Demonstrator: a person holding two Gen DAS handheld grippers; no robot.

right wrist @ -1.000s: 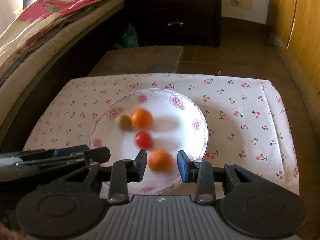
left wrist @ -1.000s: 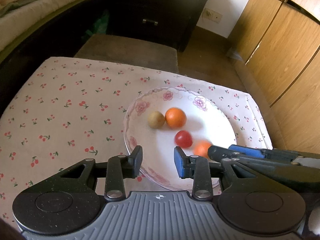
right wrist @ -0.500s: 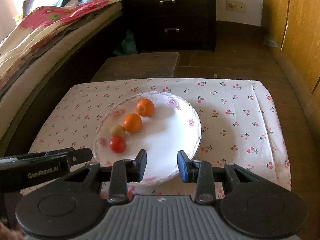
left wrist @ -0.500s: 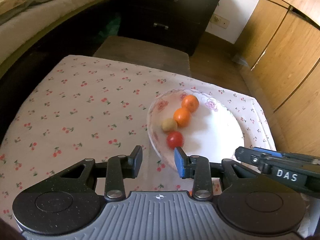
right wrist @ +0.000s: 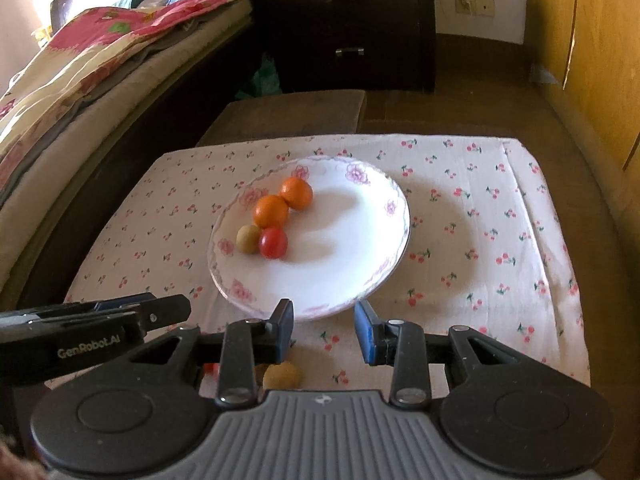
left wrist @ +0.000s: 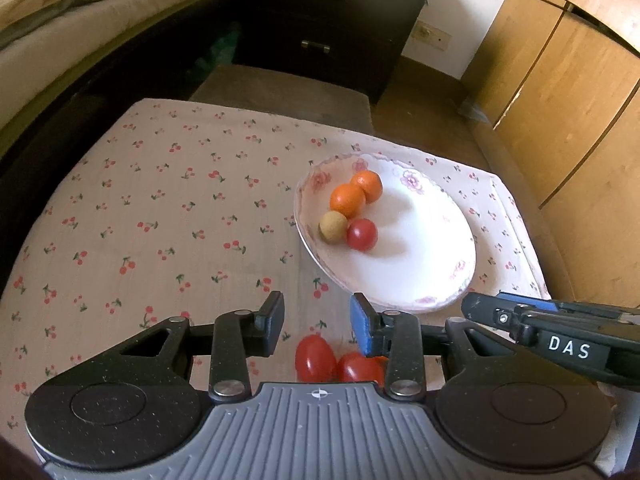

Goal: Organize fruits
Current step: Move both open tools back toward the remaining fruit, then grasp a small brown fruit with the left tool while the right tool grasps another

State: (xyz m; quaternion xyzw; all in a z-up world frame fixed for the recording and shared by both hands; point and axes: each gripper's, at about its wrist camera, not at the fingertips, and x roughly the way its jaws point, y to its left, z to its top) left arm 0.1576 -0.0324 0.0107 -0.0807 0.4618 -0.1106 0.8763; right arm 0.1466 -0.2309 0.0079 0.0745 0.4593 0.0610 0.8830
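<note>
Your left gripper (left wrist: 316, 326) sits at the bottom centre of the left wrist view, its jaws easing apart with only cherry-print cloth showing in the gap, nothing pinched. Your right gripper (right wrist: 325, 330) sits the same way at the bottom centre of the right wrist view: jaws a modest gap apart and gripping nothing, just short of the plate's near rim. The white shallow plate with pink flower trim (right wrist: 340, 264) rests on the cream tablecloth printed with small red cherries (right wrist: 472, 248), in the middle of the right wrist view and right of centre in the left wrist view. Four fruits cluster on the plate's left side: two round orange citrus fruits (right wrist: 272, 211) touching each other, and below them a small round tan-brown fruit (right wrist: 247, 239) touching a small round red tomato (right wrist: 273, 243). More fruit lies on the cloth off the plate, low in each frame: two oval red tomatoes (left wrist: 315, 358) side by side just under your left gripper's fingers, and another tan-brown round fruit (right wrist: 282, 376) below your right gripper's left finger, with a sliver of red beside it, too hidden to identify. A dark wooden two-drawer cabinet (right wrist: 348, 24) stands at the top of the frame, with bedding (right wrist: 80, 64) at the upper left.
</note>
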